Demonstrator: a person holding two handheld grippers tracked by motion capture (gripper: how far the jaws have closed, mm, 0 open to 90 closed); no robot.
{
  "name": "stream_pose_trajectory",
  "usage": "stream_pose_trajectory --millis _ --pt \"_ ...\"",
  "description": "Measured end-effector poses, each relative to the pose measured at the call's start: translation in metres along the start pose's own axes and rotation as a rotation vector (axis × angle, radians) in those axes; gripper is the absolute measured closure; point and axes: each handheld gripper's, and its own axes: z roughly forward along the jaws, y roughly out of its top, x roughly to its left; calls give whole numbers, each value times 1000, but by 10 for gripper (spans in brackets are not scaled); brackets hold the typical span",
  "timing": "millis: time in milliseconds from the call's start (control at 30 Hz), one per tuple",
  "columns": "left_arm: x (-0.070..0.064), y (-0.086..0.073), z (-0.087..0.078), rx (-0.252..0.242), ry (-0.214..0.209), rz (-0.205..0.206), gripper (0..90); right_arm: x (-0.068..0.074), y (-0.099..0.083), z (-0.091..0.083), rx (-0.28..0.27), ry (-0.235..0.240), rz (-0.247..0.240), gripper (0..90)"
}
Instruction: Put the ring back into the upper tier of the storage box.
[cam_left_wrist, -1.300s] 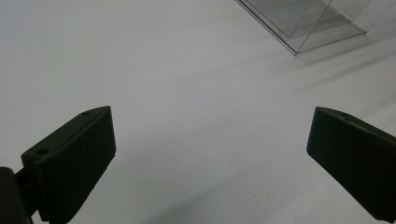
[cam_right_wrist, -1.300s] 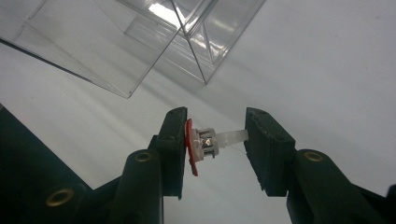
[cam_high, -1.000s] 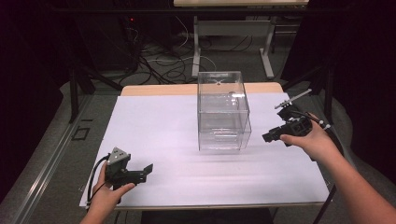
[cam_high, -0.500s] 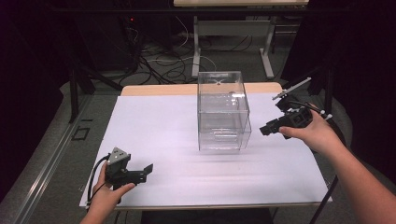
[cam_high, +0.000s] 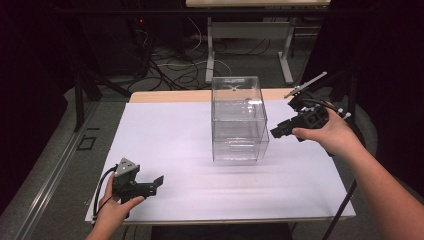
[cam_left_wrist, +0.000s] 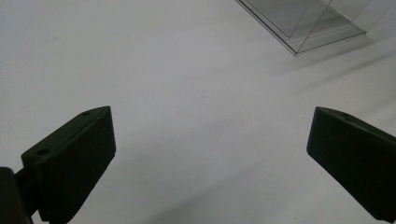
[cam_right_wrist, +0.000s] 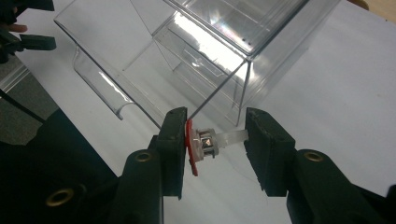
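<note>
right gripper (cam_right_wrist: 215, 140) clamped on small red-capped part (cam_right_wrist: 201, 147), 3 o'clock of clear box (cam_high: 239, 120) | left gripper (cam_left_wrist: 210, 154) spread wide, nothing held, 7 o'clock of box

a white sheet (cam_high: 190, 145) covers the desk (cam_high: 165, 96), whose bare wooden edge shows along the far side. beyond it, on the dark floor (cam_high: 165, 75), loose cables (cam_high: 175, 65) lie tangled near the grey metal legs of another table (cam_high: 247, 37). a grey strip (cam_high: 45, 175) runs along the floor left of the desk.
</note>
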Motion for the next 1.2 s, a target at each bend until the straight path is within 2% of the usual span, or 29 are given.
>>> stream_pose_trajectory --millis 200,233,300,533,1200 --pt "0 0 0 0 0 0 15 6 8 1 3 9 -19 593" --pt "0 0 0 0 -1 0 15 6 9 3 -10 13 -34 593" --pt "0 0 0 2 -1 2 15 8 11 4 -1 7 -25 593" --pt "0 0 -1 10 -9 -5 15 16 19 12 2 21 -58 593" --pt "0 0 -1 10 -10 -6 15 35 38 32 22 46 -97 593"
